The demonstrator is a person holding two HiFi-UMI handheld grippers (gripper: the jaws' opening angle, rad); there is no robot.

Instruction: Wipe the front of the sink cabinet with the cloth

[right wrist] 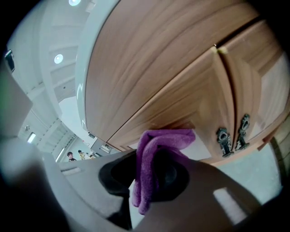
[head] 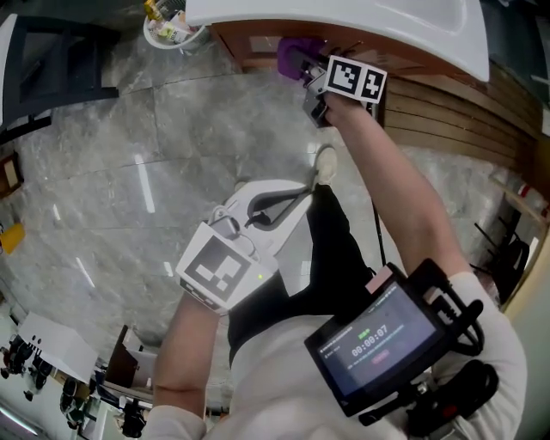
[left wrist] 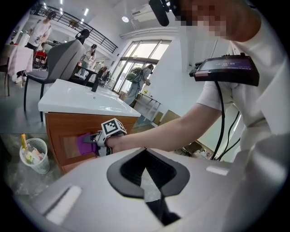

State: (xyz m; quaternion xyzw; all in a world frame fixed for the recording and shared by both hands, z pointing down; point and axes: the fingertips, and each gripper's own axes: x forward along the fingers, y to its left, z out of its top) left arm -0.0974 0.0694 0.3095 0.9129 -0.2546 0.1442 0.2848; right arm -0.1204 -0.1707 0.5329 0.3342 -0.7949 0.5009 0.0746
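The wooden sink cabinet stands under a white basin top. My right gripper is shut on a purple cloth and holds it against the cabinet front. In the right gripper view the cloth hangs folded between the jaws of that gripper, touching the door left of two metal handles. My left gripper hangs over the floor near my body, shut and holding nothing. The left gripper view shows its own jaws, and beyond them the cloth on the cabinet.
A small waste bin with rubbish stands on the marble floor left of the cabinet. A dark chair sits at the far left. Slatted wood panelling runs to the right. Several people stand far behind.
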